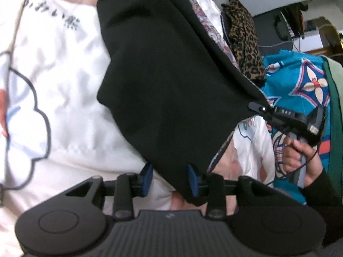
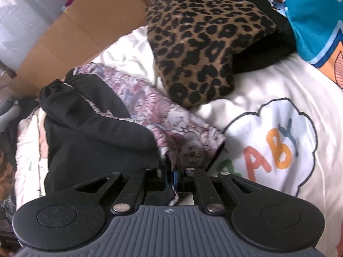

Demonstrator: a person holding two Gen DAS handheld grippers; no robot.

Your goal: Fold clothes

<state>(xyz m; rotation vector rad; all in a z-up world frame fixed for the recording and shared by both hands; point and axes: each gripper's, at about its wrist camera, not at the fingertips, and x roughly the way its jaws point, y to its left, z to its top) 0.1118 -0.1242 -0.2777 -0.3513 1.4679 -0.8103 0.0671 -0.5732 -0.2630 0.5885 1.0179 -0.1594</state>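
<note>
Right now my right gripper is clenched on the black garment's hem at lower centre, cloth running up-left, while my left gripper gapes around its corner.

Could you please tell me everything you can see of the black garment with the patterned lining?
The black garment is soft, matte cloth with a pink-and-white floral lining showing along its turned edges. It lies crumpled on the white printed bedding, beside a folded leopard-print piece. The right tool is shut on one lined edge; another black corner sits between the open blue pads of the left tool.
</note>
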